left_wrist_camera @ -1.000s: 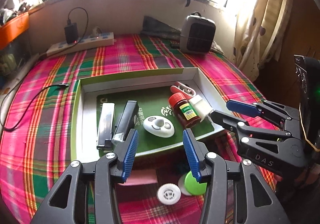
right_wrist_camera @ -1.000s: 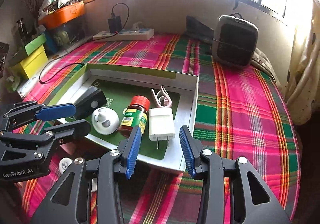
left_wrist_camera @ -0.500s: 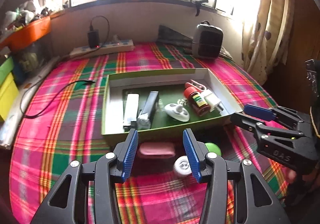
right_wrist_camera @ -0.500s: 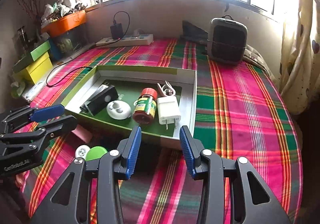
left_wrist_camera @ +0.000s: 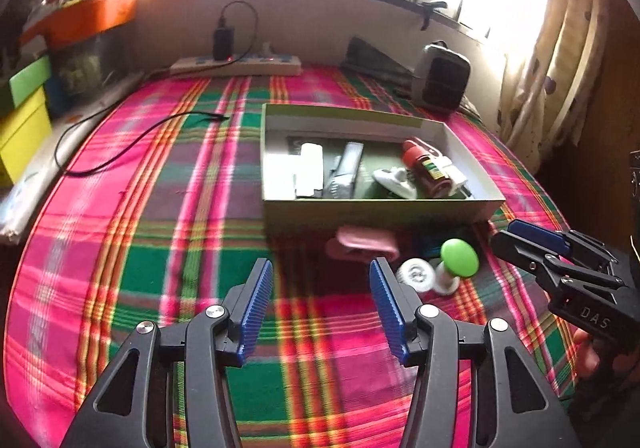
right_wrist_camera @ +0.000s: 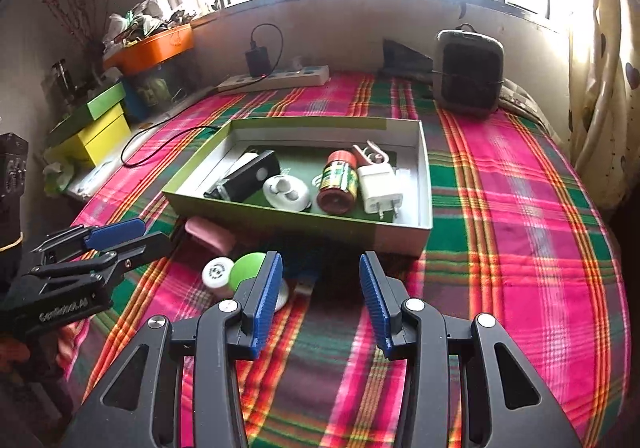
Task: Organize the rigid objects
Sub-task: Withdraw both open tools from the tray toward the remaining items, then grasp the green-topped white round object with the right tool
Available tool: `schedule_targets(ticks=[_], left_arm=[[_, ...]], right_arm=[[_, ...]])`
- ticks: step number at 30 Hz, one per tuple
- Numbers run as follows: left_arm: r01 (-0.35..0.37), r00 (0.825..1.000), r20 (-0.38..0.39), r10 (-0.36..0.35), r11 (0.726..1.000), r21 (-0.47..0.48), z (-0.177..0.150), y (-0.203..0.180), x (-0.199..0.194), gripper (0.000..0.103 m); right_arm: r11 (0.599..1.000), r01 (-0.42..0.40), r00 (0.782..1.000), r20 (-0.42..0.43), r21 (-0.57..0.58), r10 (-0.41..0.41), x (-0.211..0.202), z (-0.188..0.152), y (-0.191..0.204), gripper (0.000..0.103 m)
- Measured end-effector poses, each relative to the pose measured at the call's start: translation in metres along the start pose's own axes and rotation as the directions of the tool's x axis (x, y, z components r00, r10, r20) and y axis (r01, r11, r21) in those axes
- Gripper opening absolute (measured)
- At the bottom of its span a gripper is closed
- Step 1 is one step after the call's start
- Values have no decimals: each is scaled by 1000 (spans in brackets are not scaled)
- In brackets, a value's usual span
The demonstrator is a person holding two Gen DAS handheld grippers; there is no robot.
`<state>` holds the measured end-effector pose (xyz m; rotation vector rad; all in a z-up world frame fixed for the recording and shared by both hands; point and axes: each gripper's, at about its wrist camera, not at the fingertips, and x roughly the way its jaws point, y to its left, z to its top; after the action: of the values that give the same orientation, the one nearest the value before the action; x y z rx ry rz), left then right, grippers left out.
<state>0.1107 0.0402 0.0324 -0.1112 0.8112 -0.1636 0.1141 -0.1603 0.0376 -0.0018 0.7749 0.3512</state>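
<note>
A green cardboard box (left_wrist_camera: pixel 360 208) (right_wrist_camera: pixel 280 218) stands on the plaid cloth. In it lie a red-capped bottle (left_wrist_camera: pixel 426 172) (right_wrist_camera: pixel 338 184), a white charger plug (right_wrist_camera: pixel 380 188), a white oval case (right_wrist_camera: pixel 286 192), a black stapler (right_wrist_camera: pixel 246 178) and a white bar (left_wrist_camera: pixel 310 172). In front of the box lie a pink case (left_wrist_camera: pixel 362 242) (right_wrist_camera: pixel 210 236), a white round lid (left_wrist_camera: pixel 416 272) (right_wrist_camera: pixel 218 272) and a green-topped knob (left_wrist_camera: pixel 460 258) (right_wrist_camera: pixel 246 268). My left gripper (left_wrist_camera: pixel 320 304) (right_wrist_camera: pixel 120 236) is open and empty. My right gripper (right_wrist_camera: pixel 320 298) (left_wrist_camera: pixel 520 236) is open and empty.
A power strip (left_wrist_camera: pixel 236 66) with a black adapter and a grey heater (right_wrist_camera: pixel 468 72) stand at the back. A black cable (left_wrist_camera: pixel 132 140) lies on the cloth to the left. Yellow and green boxes (right_wrist_camera: pixel 100 124) and an orange tub (right_wrist_camera: pixel 150 48) line the left side. Curtains hang right.
Both grippers have pulled back and up from the box. The box and the loose items in front of it now lie farther ahead. Both grippers stay open.
</note>
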Motion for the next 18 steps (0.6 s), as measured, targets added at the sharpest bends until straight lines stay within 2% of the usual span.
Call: schedule_targets(ticks=[6,18], left_arm=[[-24,1000,-11,23,999,-27,-6,16,0,50],[11,999,-33,-12,999,-45,-9,26,7,51]], right_arm=[[999,-42,999,-14,-18,42,7,-4,14,42],[997,-52,998,-47,-51,50,23,-3,36,43]])
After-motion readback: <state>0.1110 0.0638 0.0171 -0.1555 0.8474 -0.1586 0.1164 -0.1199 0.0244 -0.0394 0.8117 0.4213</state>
